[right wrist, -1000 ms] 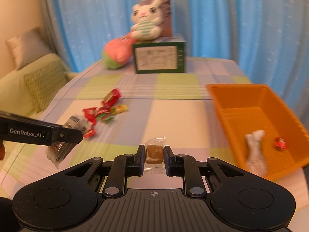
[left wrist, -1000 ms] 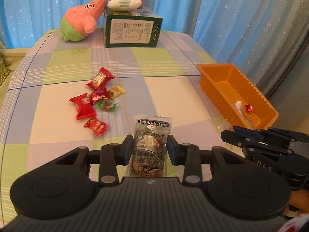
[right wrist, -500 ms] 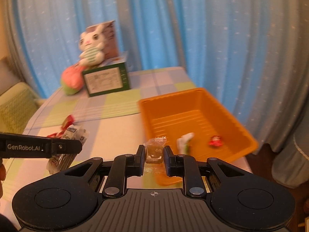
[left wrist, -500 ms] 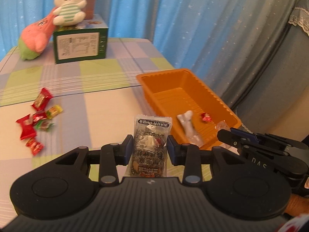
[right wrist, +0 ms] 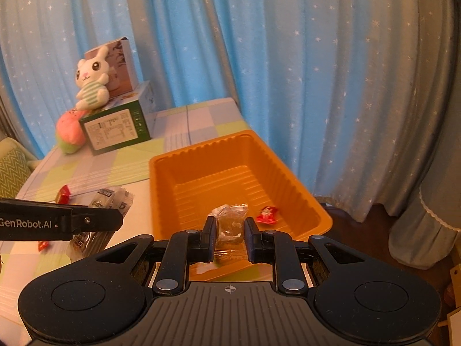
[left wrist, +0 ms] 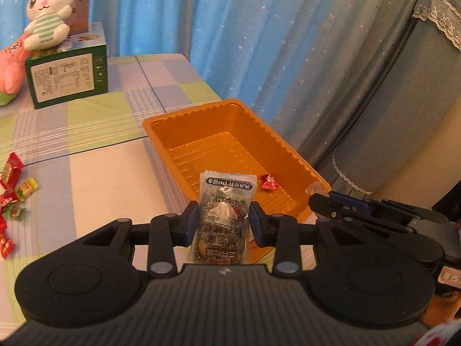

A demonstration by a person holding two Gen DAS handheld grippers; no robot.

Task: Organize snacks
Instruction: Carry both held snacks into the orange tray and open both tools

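Note:
My left gripper (left wrist: 224,219) is shut on a speckled grey snack packet (left wrist: 224,201), held upright over the near end of the orange tray (left wrist: 161,124). My right gripper (right wrist: 229,227) is shut on a small clear-wrapped brown candy (right wrist: 230,219), also above the tray's (right wrist: 155,167) near end. A red wrapped candy (left wrist: 269,182) lies on the tray floor, seen too in the right wrist view as the red candy (right wrist: 268,214). The right gripper's arm (left wrist: 374,210) shows at the right of the left wrist view; the left gripper's finger (right wrist: 57,222) and its packet (right wrist: 112,199) show at the left of the right wrist view.
Several red, yellow and green candies (left wrist: 11,190) lie scattered on the checked tablecloth (left wrist: 100,173) to the left. A green box (left wrist: 66,77) with a plush rabbit (left wrist: 49,14) and a pink plush (left wrist: 8,69) stands at the back. Blue curtains (left wrist: 259,43) hang behind the table's far right edge.
Both grippers have swung right, from over the tablecloth to above the tray's near end, each keeping its snack. The loose candies have slid to the left edge of the view.

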